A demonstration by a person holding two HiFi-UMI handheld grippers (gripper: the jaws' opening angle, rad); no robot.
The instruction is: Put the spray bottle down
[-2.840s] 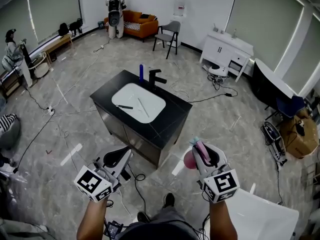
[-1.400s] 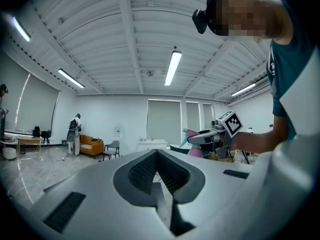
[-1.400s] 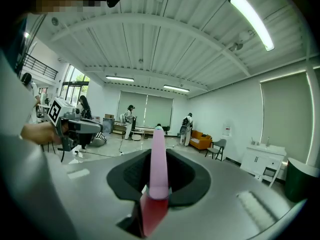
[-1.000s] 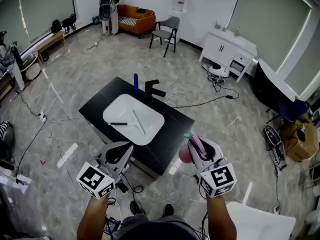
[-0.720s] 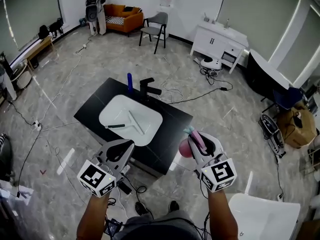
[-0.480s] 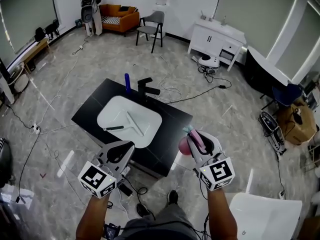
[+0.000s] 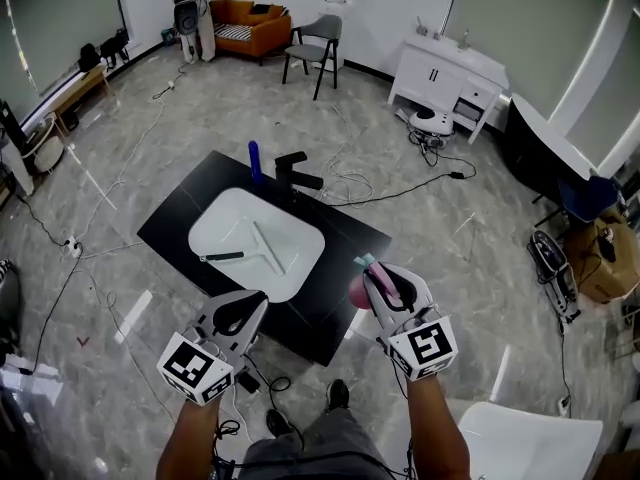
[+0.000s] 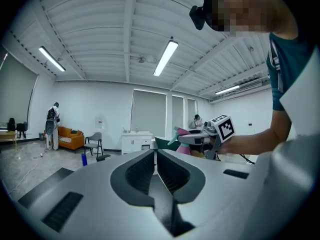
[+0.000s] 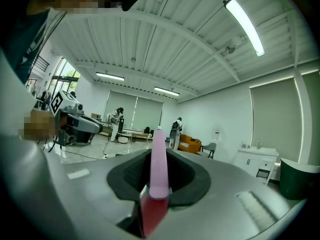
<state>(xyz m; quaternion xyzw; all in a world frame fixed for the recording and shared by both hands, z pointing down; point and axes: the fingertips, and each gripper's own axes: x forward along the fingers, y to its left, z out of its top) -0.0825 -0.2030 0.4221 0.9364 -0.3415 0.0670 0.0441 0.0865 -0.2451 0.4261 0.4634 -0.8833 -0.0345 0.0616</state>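
My right gripper (image 7: 378, 274) is shut on a pink spray bottle (image 7: 357, 290) with a teal nozzle. It hangs just off the near right corner of the black counter (image 7: 340, 243). In the right gripper view the bottle's pink head (image 9: 159, 169) stands upright between the jaws of the right gripper (image 9: 159, 156). My left gripper (image 7: 252, 306) is shut on nothing at the counter's front edge. The left gripper view shows the jaws of the left gripper (image 8: 154, 151) closed together, with the held bottle (image 8: 182, 134) off to the right.
A white basin (image 7: 255, 238) set in the counter holds a black-handled tool (image 7: 222, 257) and a white one (image 7: 266, 249). A black faucet (image 7: 296, 171) and a blue bottle (image 7: 254, 160) stand behind it. Cables cross the floor. A white cabinet (image 7: 450, 80) and a chair (image 7: 315, 40) stand farther off.
Both grippers have sunk and come closer to the counter's front edge. The right one still holds the spray bottle; the left stays shut.
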